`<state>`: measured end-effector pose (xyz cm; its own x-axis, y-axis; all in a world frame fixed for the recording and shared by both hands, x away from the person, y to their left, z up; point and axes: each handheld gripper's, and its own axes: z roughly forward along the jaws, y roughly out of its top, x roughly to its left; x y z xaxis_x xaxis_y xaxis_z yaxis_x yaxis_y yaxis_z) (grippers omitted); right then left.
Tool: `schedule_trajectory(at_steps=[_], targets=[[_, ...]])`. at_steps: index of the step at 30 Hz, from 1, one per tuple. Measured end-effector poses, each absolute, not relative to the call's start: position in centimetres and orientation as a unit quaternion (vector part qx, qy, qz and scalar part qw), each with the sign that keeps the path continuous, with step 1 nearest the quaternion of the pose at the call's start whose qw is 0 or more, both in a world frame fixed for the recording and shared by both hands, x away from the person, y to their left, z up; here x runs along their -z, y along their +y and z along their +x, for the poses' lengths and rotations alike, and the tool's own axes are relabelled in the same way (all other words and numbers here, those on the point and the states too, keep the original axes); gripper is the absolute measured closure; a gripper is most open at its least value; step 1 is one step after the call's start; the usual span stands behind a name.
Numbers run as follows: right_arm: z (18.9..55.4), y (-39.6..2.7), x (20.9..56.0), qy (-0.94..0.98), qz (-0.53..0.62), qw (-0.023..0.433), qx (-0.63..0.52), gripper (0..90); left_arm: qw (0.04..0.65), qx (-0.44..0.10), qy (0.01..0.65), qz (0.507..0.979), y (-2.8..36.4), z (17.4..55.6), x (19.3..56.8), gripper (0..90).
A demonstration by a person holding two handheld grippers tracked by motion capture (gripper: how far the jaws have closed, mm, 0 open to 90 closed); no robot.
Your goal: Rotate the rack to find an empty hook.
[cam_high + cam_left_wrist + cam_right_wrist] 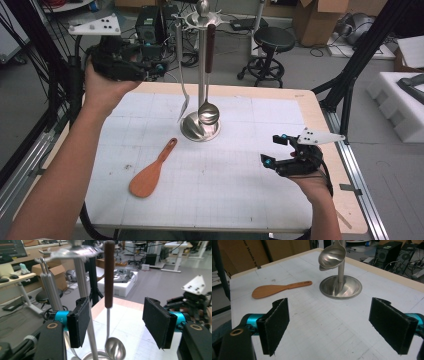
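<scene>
Left gripper sits wide apart by the hanging ladle, nothing clamped; right gripper is apart too, over the table.

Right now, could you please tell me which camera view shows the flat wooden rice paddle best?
The high view shows the flat wooden rice paddle best: it lies whole and unobstructed on the white gridded mat, left of the steel utensil stand. The right gripper view also shows the paddle whole, but smaller and at a shallow angle.
</scene>
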<state>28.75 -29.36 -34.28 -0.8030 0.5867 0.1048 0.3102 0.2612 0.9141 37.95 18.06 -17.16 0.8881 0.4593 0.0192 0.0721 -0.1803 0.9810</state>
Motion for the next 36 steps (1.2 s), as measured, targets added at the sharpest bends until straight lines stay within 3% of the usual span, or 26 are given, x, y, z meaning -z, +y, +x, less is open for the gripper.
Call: schedule_trajectory(at_steps=[23, 36], targets=[[28.9, -29.4, 34.6, 0.785, 0.29, 0.128, -0.532, 15.8, 0.599, -0.152, 0.194, 0.762, 19.9, 34.8, 24.3, 16.2], [28.9, -29.4, 34.6, 0.785, 0.291, 0.127, -0.532, 15.9, 0.581, -0.139, 0.218, 0.771, 21.4, 32.1, 30.3, 8.2]])
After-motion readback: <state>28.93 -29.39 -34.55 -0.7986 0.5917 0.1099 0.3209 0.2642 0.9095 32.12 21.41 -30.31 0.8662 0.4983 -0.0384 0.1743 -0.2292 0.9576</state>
